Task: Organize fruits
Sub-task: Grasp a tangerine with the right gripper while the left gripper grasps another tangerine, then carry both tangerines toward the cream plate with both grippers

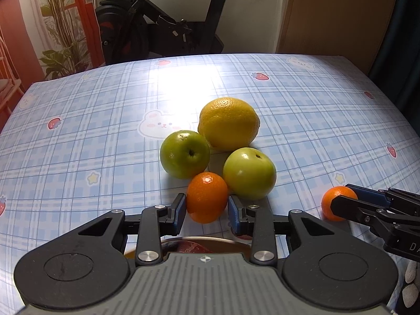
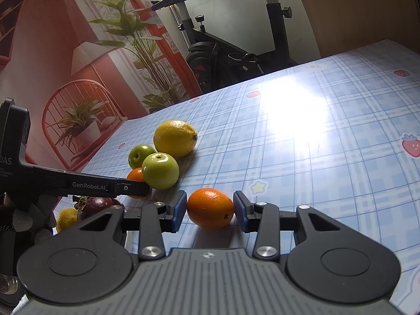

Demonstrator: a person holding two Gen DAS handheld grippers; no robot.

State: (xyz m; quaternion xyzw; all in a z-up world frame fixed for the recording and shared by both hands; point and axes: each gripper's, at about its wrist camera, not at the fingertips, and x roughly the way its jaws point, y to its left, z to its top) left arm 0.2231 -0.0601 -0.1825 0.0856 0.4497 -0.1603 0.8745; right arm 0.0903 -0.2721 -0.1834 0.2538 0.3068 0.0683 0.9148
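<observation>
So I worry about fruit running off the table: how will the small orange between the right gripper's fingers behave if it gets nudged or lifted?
The small orange is oval and lies on its side on the flat tablecloth, so it would probably roll or wobble. Its glossy peel may slip between the right gripper pads. It looks firm and probably light.
</observation>
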